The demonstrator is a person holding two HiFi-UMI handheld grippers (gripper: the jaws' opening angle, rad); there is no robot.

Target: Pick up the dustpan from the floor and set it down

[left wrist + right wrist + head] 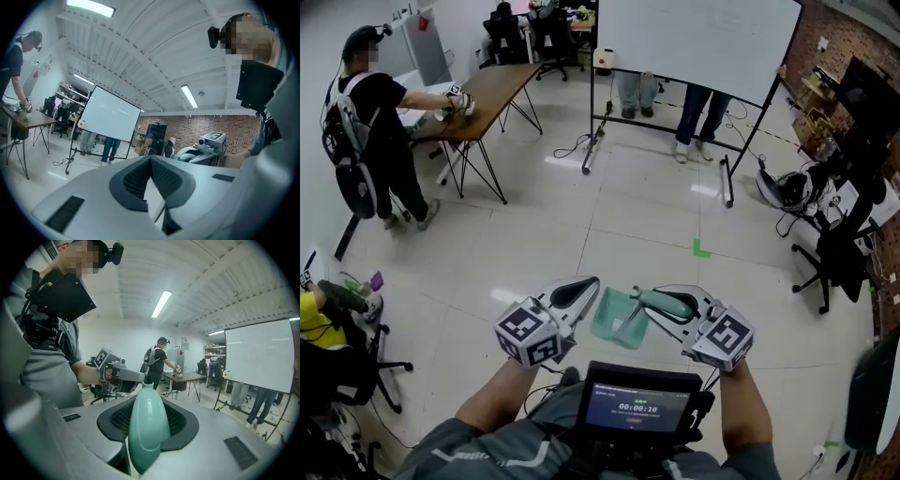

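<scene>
In the head view the mint-green dustpan (617, 321) hangs above the tiled floor between both grippers, its pan to the left of its handle (667, 302). My right gripper (664, 302) is shut on that handle. In the right gripper view the rounded handle (149, 427) stands upright between the dark pads (180, 420). My left gripper (577, 292) is level with it, just left of the pan. Its jaws meet at the tips in the left gripper view (150, 159) with nothing between them. The right gripper (208, 149) also shows in that view.
A whiteboard on a rolling stand (694, 42) is ahead, with people's legs behind it. A wooden table (492, 89) with a person (380, 131) at it is at the far left. Office chairs (839, 253) and cables line the right. A screen (637, 405) hangs at my chest.
</scene>
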